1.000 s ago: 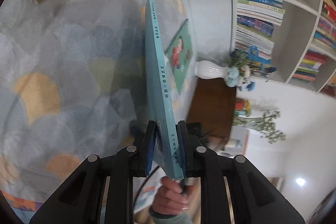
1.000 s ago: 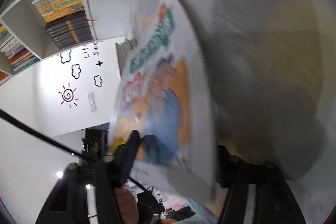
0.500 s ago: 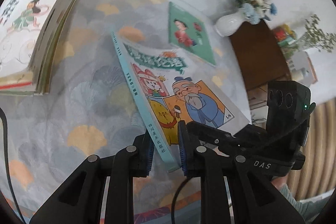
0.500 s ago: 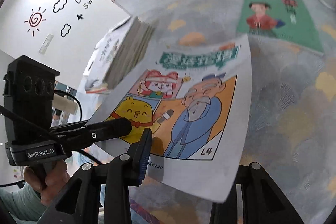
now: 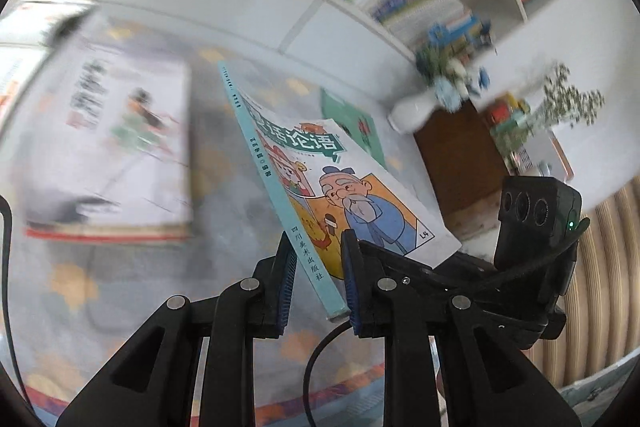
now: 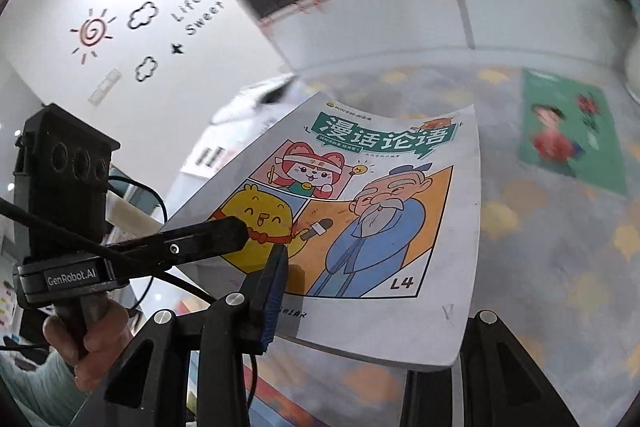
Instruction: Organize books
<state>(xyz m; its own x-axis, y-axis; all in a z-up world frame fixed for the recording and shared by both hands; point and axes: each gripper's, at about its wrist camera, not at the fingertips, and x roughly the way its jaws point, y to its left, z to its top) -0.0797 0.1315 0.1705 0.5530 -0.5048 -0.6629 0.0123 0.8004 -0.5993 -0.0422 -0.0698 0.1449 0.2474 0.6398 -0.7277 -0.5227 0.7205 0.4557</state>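
— What does the cover say?

— The comic book (image 6: 372,211) reads "漫话论语", with "L4" in a corner; a bearded man in blue, a yellow chick, a teal spine.

— Where is it?

— Raised above the patterned surface (image 5: 132,291). My left fingers (image 5: 318,267) pinch its spine end; my right fingers (image 6: 360,291), narrowed a moment ago, straddle its lower edge. "GenRobot.AI" marks my left tool. The wall says "Life is Sweet".

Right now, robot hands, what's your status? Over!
Left gripper clamped on the comic book at its spine. Right gripper jaws just closed further, astride its bottom edge. Book stack and green book lie below, clear.
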